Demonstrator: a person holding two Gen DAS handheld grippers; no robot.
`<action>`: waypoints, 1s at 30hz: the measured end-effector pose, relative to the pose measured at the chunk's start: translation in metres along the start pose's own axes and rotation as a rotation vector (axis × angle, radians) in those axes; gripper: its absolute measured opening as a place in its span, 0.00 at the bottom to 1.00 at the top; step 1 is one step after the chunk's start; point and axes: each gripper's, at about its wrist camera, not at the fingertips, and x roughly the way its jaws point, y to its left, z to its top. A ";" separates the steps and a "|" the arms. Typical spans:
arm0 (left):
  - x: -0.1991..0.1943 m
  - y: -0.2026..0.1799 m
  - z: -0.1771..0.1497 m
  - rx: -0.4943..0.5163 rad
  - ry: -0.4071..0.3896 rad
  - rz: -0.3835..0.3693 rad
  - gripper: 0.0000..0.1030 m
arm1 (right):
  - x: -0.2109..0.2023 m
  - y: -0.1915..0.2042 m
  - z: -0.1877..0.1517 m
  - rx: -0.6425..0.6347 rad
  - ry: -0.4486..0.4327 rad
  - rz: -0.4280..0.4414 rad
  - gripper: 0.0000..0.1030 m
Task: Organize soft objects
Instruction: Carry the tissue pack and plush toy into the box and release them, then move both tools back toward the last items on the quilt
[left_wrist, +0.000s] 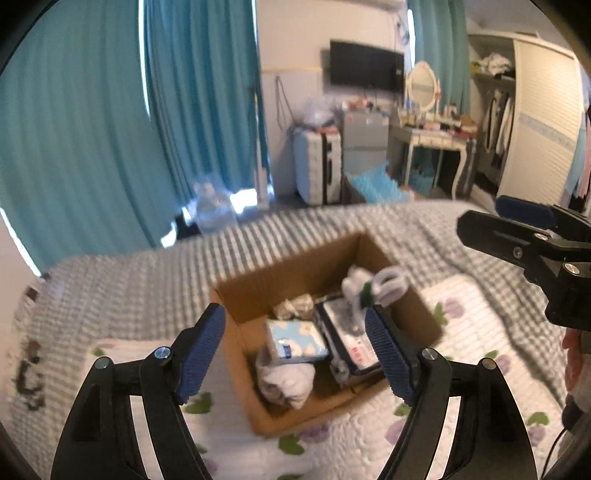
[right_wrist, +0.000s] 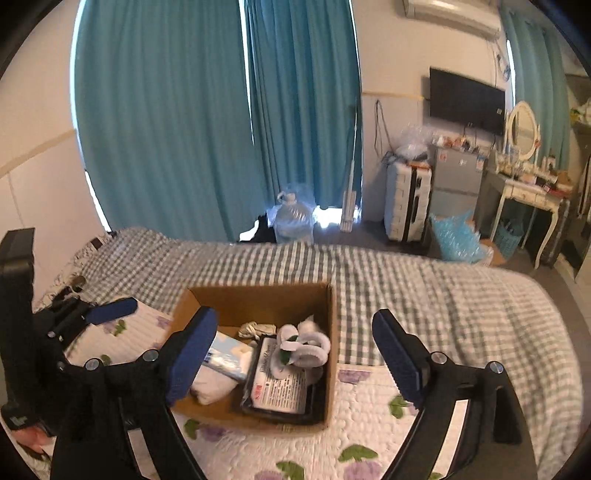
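An open cardboard box (left_wrist: 255, 284) (right_wrist: 258, 299) sits on the bed. In it lie a white fluffy headband with a green leaf (left_wrist: 373, 286) (right_wrist: 306, 349), a black-edged wipes pack (left_wrist: 347, 339) (right_wrist: 280, 389), a blue tissue pack (left_wrist: 295, 341) (right_wrist: 229, 356), a rolled white cloth (left_wrist: 286, 384) (right_wrist: 214, 389) and a crumpled grey item (left_wrist: 295, 306) (right_wrist: 256, 328). My left gripper (left_wrist: 295, 354) is open and empty above the box's near side. My right gripper (right_wrist: 295, 358) is open and empty above the box; it also shows in the left wrist view (left_wrist: 517, 225).
The box rests on a white quilted mat with purple flowers (right_wrist: 369, 424) over a grey checked bedspread (right_wrist: 443, 295). Beyond the bed are teal curtains (right_wrist: 184, 129), a water jug (right_wrist: 291, 218), a suitcase (right_wrist: 406, 203), a small fridge (right_wrist: 456, 181) and a dressing table (right_wrist: 528, 188).
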 end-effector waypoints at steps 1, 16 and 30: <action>-0.022 0.000 0.004 0.003 -0.029 0.006 0.76 | -0.015 0.002 0.005 -0.004 -0.013 -0.004 0.85; -0.220 0.038 -0.038 -0.063 -0.277 0.101 0.90 | -0.232 0.062 0.003 -0.060 -0.171 0.021 0.99; -0.125 0.013 -0.162 -0.097 -0.052 0.121 0.90 | -0.157 0.088 -0.117 -0.143 -0.048 0.063 0.99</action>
